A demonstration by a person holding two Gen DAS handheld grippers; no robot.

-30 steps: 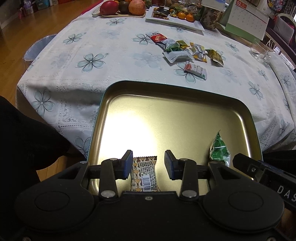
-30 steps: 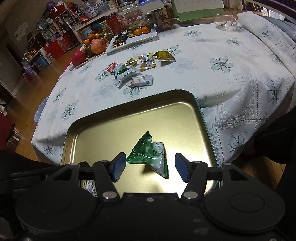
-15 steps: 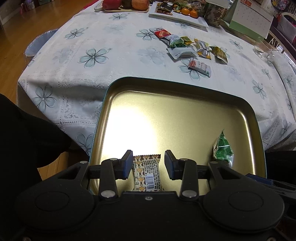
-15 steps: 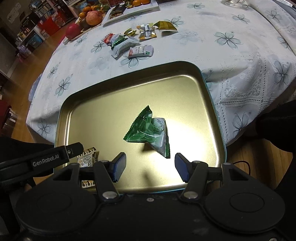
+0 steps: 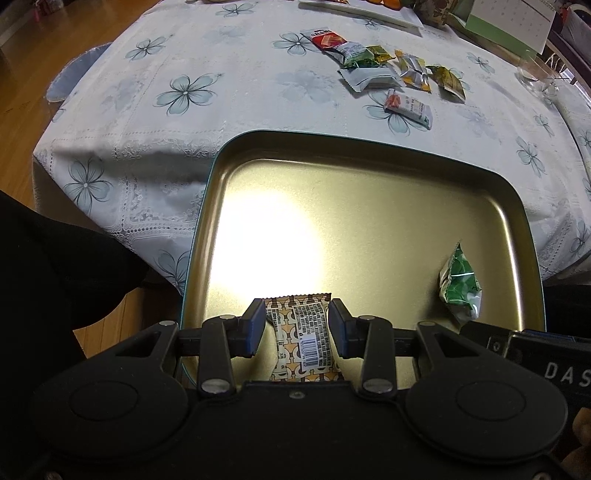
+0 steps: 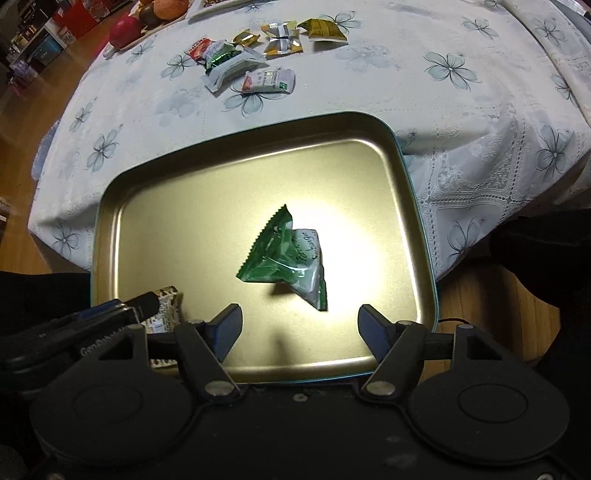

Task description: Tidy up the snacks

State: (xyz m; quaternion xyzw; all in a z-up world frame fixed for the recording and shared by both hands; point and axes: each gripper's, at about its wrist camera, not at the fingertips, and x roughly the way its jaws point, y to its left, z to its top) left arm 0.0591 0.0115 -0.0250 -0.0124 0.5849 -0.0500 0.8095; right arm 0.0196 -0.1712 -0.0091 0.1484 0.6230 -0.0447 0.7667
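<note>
A gold metal tray (image 5: 369, 155) (image 6: 258, 129) sits at the table's near edge. My left gripper (image 5: 296, 317) is shut on a brown patterned snack bar (image 5: 303, 332) (image 6: 168, 306), barcode side up, low over the tray's near left corner. A green packet (image 6: 284, 262) (image 5: 460, 288) lies loose on the tray floor. Just short of it, my right gripper (image 6: 301, 317) has its jaws opening, and nothing is between them. Several more snack packets (image 5: 391, 74) (image 6: 258, 55) lie farther back on the floral tablecloth.
The tablecloth (image 5: 184, 92) drapes over the table's edges onto a wooden floor (image 5: 22, 92). Fruit on a board (image 6: 147, 18) lies at the far side, and a glass (image 5: 535, 70) and a calendar (image 5: 509, 18) are at the far right. Dark clothing (image 5: 55, 277) is at the left.
My right gripper's jaws have spread and the green packet, earlier between its fingers, now lies free on the tray ahead of them. Both views have tipped down toward the tray.
</note>
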